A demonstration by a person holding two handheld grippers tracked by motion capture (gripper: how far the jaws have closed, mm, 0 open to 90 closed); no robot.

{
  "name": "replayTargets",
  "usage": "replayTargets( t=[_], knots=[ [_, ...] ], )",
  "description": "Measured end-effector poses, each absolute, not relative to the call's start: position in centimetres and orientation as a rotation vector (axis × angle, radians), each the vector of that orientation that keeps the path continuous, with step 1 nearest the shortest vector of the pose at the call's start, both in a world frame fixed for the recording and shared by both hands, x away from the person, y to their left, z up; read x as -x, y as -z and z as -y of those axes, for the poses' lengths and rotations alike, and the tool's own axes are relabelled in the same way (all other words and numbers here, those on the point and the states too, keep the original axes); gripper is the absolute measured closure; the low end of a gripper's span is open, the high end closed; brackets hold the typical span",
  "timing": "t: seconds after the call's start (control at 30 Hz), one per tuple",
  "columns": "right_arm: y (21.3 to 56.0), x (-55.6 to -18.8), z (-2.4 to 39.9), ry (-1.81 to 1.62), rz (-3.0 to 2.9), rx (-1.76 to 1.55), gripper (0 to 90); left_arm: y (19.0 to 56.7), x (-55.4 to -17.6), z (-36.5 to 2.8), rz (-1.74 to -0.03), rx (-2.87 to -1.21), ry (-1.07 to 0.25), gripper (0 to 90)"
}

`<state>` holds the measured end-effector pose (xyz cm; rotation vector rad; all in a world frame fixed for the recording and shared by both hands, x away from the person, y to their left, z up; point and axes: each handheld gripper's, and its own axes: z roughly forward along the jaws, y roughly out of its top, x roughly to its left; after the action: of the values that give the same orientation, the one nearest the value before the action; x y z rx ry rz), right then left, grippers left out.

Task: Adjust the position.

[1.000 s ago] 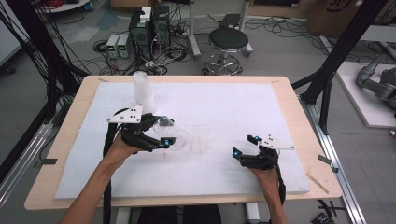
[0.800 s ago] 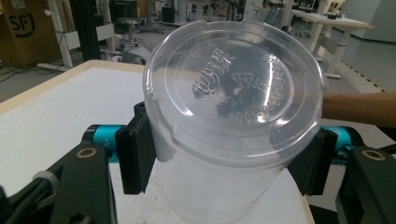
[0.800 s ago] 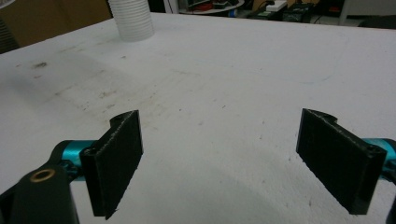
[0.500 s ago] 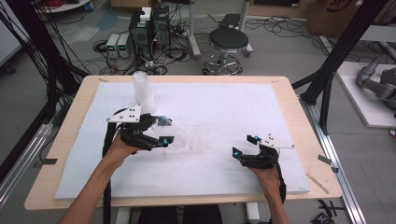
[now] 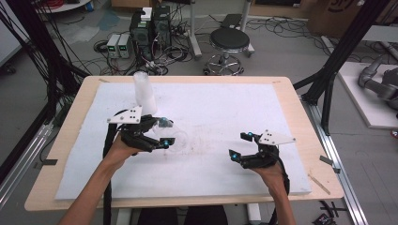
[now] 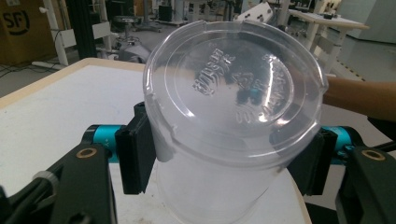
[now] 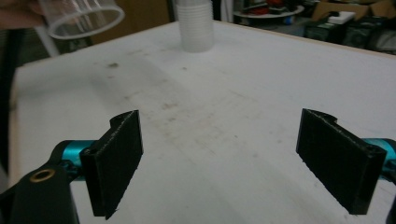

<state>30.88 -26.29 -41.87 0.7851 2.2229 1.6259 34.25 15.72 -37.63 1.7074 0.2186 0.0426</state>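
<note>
A lab: cabled electronics (image 5: 141, 35), aluminium rig frames (image 5: 345, 51).

Even, soft overhead lighting; faint shadows. Right gripper view blurred toward 12 o'clock; high view slightly grainy.

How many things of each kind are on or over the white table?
Clear plastic cup, held: 1
Stack of white cups: 1
Grippers, the left gripper and the right gripper: 2
Total: 4

The high view looks forward and down over the whole bench (image 5: 206, 173). Both gripper views sit low and close above it, sharing the clear cup (image 6: 233, 121).
</note>
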Motion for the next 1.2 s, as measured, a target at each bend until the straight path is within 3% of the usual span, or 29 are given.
replayTargets(
  t=[0.57,1.2],
  knots=[
    [37.1,-31.8,22.8,-1.744,-2.412,-0.472,14.2,37.5,-33.8,-15.0,-0.199,-1.675,-0.022,34.2],
    [36.2,-33.1,17.3,-1.819,-2.568,-0.224,14.2,37.7,-33.1,-13.1,-0.183,-1.662,0.007,34.5]
  ],
)
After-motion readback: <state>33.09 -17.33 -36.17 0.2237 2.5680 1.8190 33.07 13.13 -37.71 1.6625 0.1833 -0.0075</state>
